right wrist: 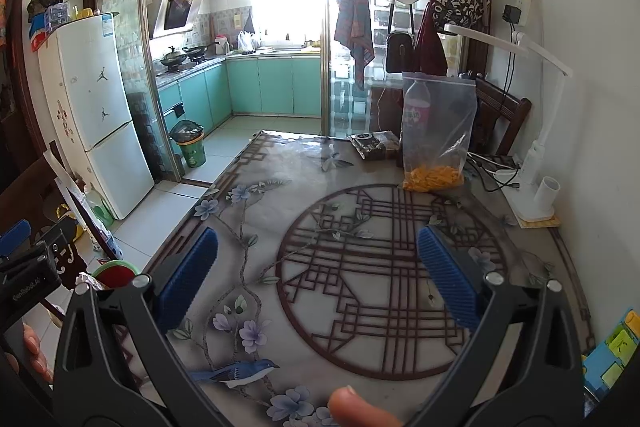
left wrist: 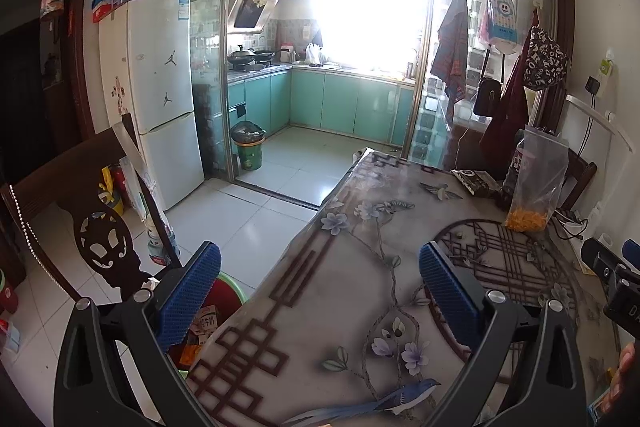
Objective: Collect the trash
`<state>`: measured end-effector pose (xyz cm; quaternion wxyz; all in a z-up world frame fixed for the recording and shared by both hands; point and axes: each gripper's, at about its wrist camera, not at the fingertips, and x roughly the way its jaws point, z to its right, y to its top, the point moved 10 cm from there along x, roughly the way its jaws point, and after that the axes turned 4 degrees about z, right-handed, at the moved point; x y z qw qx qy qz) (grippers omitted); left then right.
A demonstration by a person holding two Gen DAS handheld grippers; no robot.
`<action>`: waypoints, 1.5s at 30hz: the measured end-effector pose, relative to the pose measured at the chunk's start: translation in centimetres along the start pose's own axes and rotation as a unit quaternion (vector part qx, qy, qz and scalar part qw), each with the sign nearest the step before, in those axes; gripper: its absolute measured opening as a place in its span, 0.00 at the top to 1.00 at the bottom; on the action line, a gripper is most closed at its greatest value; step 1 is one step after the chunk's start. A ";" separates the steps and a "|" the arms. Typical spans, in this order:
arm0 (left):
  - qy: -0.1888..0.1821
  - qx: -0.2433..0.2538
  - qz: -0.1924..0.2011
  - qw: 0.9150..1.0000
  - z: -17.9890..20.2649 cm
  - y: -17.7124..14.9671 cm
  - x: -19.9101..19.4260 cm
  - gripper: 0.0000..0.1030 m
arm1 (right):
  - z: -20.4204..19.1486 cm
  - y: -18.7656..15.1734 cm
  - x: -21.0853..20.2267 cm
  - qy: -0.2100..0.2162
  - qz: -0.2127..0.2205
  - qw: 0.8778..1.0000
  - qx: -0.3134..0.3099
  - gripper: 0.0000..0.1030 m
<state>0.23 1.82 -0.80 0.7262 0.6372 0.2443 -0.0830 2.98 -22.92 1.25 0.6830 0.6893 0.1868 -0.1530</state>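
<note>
Both my grippers spread wide, empty: left gripper (left wrist: 320, 291) over table edge, right gripper (right wrist: 316, 279) above patterned floral tablecloth (right wrist: 360, 227). Red-lined green trash bin (left wrist: 218, 301) w/ cartons sits on floor just beside table. Clear zip bag of orange bits (right wrist: 438, 135) further back.

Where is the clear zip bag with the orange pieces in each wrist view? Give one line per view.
Left wrist: the zip bag stands at the table's far right, right of centre.
Right wrist: the zip bag stands upper centre-right, at the table's far edge.
Shared landmark: the white fridge.
</note>
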 end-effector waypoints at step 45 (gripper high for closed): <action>0.010 0.052 0.003 0.999 2.4 2.4 -2.6 0.08 | 1.7 -1.1 0.6 -0.019 -0.020 1.000 0.009 0.04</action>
